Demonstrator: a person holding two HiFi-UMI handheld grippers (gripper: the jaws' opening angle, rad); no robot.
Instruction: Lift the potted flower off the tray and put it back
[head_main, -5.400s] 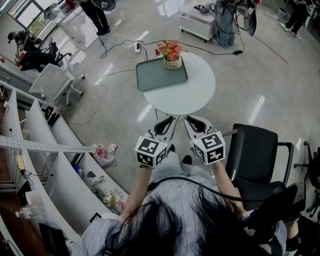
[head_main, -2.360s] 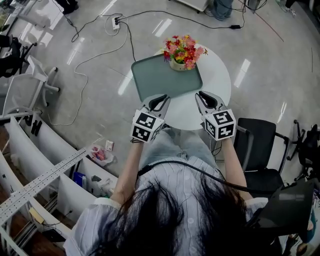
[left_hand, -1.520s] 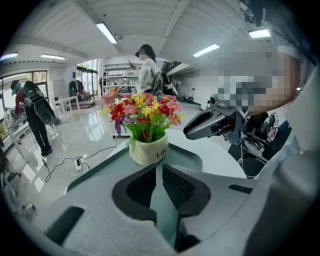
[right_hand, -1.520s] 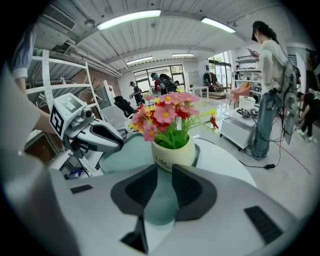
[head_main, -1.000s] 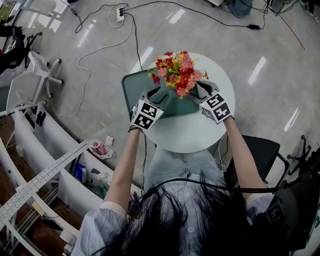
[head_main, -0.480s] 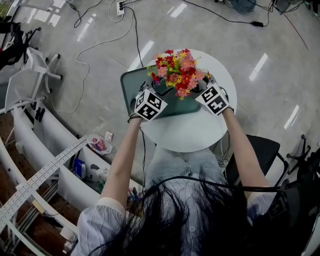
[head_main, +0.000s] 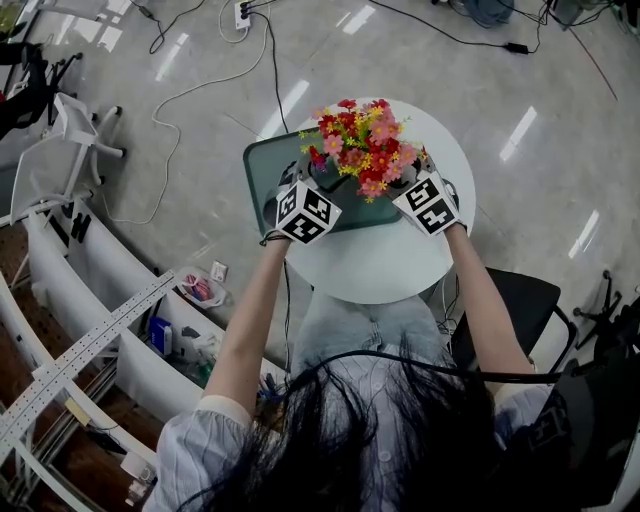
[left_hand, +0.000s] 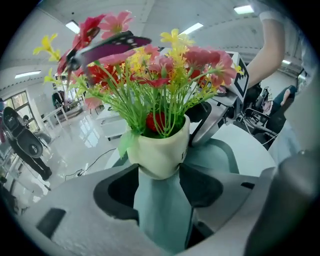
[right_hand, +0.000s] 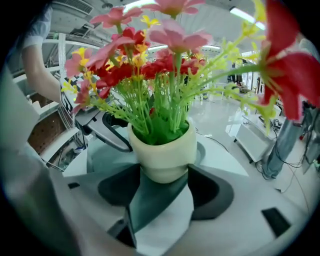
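Toward the upper middle of the head view, the potted flower (head_main: 362, 145) stands on the green tray (head_main: 262, 170), toward the tray's right side, on the round white counter (head_main: 380, 262). Compared with a second ago, both grippers have drawn in on it from the lower left and lower right, and their jaws have just been opening.

The left gripper (left_hand: 159, 171) has its jaws spread wide. The narrow foot of the cream pot (left_hand: 159, 150) sits right at the mouth between the tips, at the centre of the left gripper view, with tray surface showing below. The right gripper (right_hand: 164, 172) matches it from the opposite side, jaws spread and the pot's foot between the tips at the centre of its view.

Neither pair looks to be pinching yet. The tips lie very close to the pot wall, though, and light contact cannot be ruled out.

My reading is that the approach is finished and the lift has not begun, since the pot seems seated on the tray. A squeeze from both sides would come next, kept low on the pot because it looks top-heavy.
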